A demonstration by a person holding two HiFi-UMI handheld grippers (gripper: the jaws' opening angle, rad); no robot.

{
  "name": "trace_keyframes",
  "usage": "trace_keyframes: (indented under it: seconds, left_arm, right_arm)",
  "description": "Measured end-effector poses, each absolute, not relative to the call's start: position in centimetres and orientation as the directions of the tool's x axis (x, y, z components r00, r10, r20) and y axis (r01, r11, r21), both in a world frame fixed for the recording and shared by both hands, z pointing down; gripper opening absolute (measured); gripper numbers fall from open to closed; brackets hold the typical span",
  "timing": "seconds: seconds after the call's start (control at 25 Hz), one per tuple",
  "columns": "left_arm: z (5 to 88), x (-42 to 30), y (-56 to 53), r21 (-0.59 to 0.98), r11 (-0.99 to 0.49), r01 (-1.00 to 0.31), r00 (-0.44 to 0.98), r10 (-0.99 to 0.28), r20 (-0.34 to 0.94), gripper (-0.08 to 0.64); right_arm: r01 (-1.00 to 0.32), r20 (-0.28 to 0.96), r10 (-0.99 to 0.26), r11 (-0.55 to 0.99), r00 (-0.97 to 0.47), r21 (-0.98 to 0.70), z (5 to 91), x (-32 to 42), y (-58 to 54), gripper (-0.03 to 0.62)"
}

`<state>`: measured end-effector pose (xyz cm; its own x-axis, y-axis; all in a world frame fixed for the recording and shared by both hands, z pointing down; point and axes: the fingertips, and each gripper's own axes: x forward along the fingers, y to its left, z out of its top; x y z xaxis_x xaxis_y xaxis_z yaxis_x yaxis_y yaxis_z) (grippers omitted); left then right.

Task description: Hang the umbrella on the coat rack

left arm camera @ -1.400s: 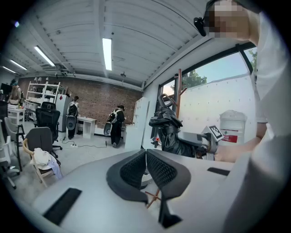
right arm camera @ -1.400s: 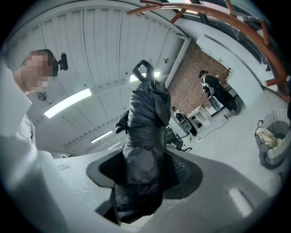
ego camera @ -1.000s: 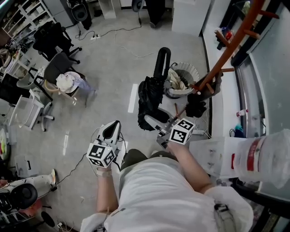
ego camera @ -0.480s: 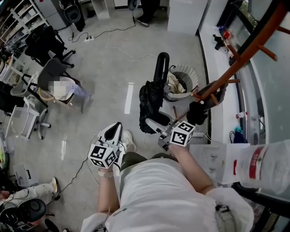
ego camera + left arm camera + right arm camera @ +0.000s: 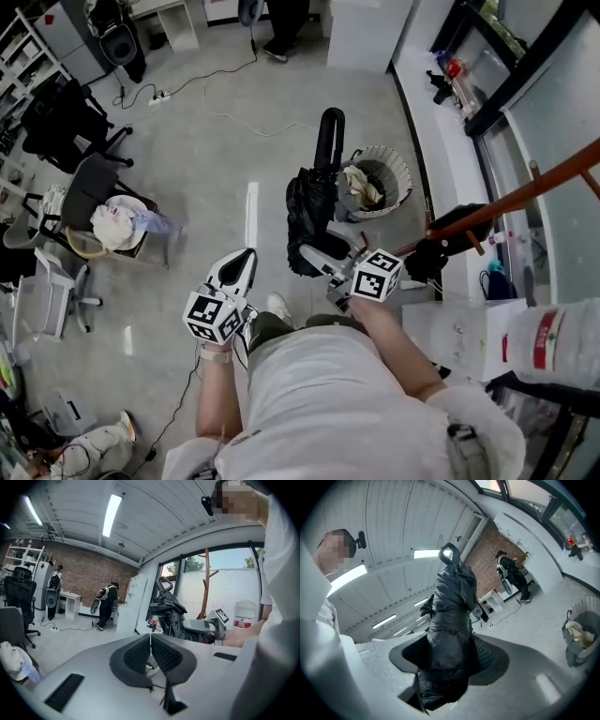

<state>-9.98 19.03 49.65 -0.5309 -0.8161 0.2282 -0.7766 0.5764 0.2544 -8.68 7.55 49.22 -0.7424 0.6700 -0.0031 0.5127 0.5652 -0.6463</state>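
A folded black umbrella (image 5: 307,204) with a looped handle (image 5: 330,131) stands upright in my right gripper (image 5: 314,255), which is shut on its bundled fabric. In the right gripper view the umbrella (image 5: 450,620) fills the gap between both pads. The coat rack (image 5: 525,195) is a red-brown pole with pegs, slanting across the right of the head view, apart from the umbrella. In the left gripper view the coat rack (image 5: 205,588) stands by the window behind the umbrella (image 5: 168,613). My left gripper (image 5: 246,257) is shut with nothing in it; its pads (image 5: 161,654) meet.
A white mesh wastebasket (image 5: 377,178) stands on the floor just beyond the umbrella. Office chairs (image 5: 89,192) and cables lie at the left. A white ledge (image 5: 441,112) runs along the windows on the right, with a water jug (image 5: 553,337) near me. People stand far back.
Both grippers have travelled forward across the room with the umbrella still gripped. In the head view the coat rack has slid to the right and lower, and the wastebasket has drawn closer.
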Motion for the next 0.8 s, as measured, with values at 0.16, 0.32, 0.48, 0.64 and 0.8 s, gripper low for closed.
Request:
trace_keyframes:
  seconds: [0.16, 0.32, 0.48, 0.64, 0.8]
  left_arm:
    - [50.6, -14.7, 20.3, 0.252, 0.508, -0.824, -0.458, -0.858, 0.230, 0.003]
    - [51.1, -17.7, 19.8, 0.260, 0.439, -0.860, -0.386, -0.893, 0.233, 0.003]
    - [51.3, -18.5, 16.4, 0.269, 0.348, -0.898, -0.288, -0.927, 0.239, 0.003]
    - [51.1, -18.5, 12.7, 0.276, 0.255, -0.927, -0.191, -0.952, 0.239, 0.003]
    - [50.6, -18.0, 8.7, 0.280, 0.182, -0.943, -0.118, -0.966, 0.232, 0.003]
  right_arm:
    - [0.470, -0.010, 0.617, 0.590, -0.787, -0.657, 50.0, -12.6, 9.5, 0.253]
    - [0.429, -0.006, 0.558, 0.631, -0.830, -0.647, 49.8, -14.6, 9.3, 0.252]
    - [0.364, 0.001, 0.474, 0.677, -0.880, -0.639, 49.5, -15.0, 6.3, 0.252]
    - [0.299, 0.006, 0.392, 0.711, -0.920, -0.636, 49.5, -14.5, 3.0, 0.252]
    - [0.249, 0.003, 0.325, 0.729, -0.946, -0.638, 49.3, -13.8, -0.6, 0.252]
